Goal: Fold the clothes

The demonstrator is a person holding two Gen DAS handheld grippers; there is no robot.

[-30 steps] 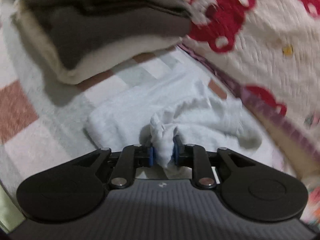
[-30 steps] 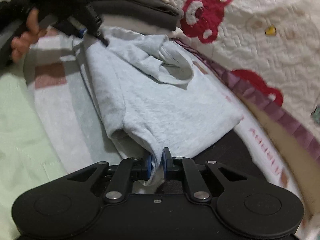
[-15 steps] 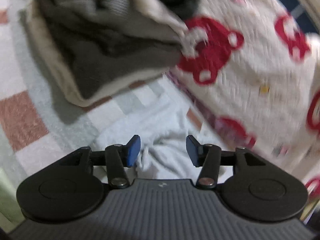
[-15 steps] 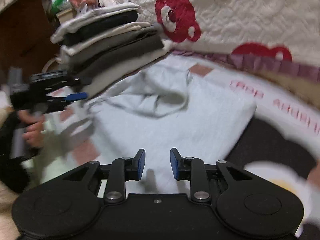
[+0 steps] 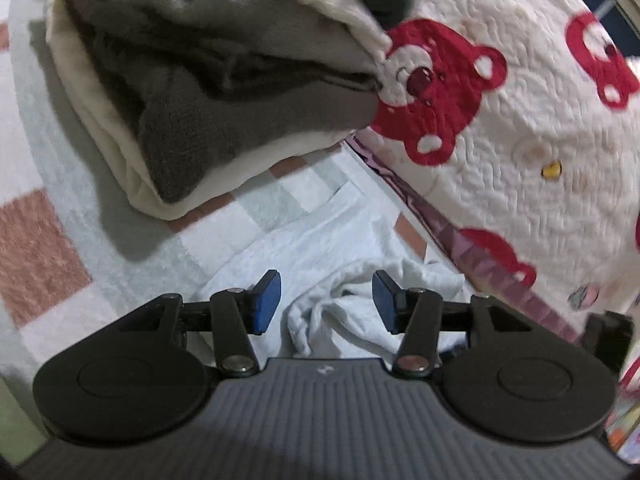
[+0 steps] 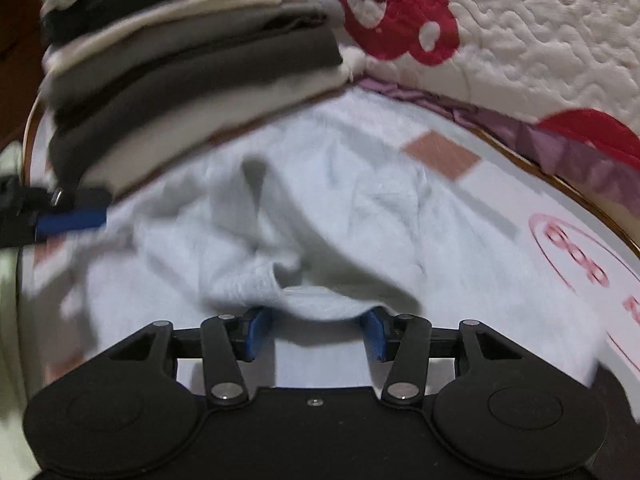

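A pale grey garment (image 6: 360, 216) is seen lying on a checked blanket (image 5: 44, 248), partly gathered into a rough rectangle yet far from tidy: a rumpled fold (image 5: 340, 312) is bunched directly ahead of the left gripper (image 5: 326, 304), and a loose flap (image 6: 256, 276) is draped over the cloth just beyond the right gripper (image 6: 316, 332). A stack of folded clothes (image 5: 200, 80) in dark grey and cream is shown further ahead of the left jaws and up to the left of the right ones, so part of the laundry is judged to be already folded, while the pale piece is judged to need further smoothing or another fold before it can match that stack. Both pairs of jaws are held wide apart and nothing is clamped; the left pair is poised either side of the crumpled ridge without clear contact, and the right pair's tips are tucked just under the hanging edge of the flap, though actual touch cannot be confirmed through the blur. A quilt with red bears (image 5: 520, 140) is visible to the right.
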